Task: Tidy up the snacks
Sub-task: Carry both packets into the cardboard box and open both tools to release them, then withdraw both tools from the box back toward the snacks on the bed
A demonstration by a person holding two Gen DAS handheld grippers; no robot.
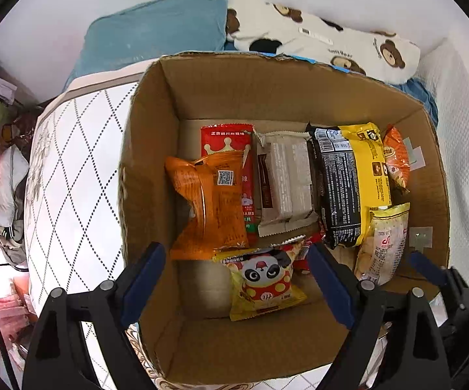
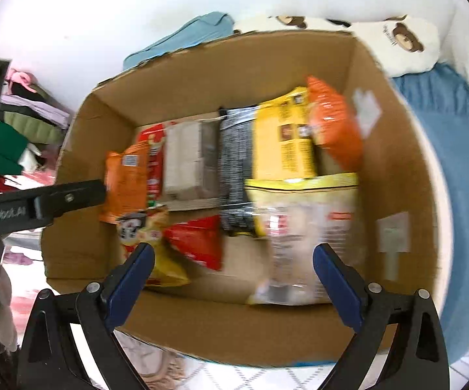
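Both hand-held grippers, left (image 1: 237,279) and right (image 2: 233,274), hang open and empty over the brown cardboard box (image 1: 234,87) on the bed; colourful snack packets (image 1: 283,188) stand in a row inside, saving space.

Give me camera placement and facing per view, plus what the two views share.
Left wrist: sits on the left gripper, looks steeply down into the cardboard box of snacks; own blue-padded fingers open in view, right gripper's finger at the right edge.
Right wrist: sits on the right gripper, looks down into the box, blurred; own fingers open, left gripper enters from the left.
Shared: box, panda snack bag, bear-print pillow.
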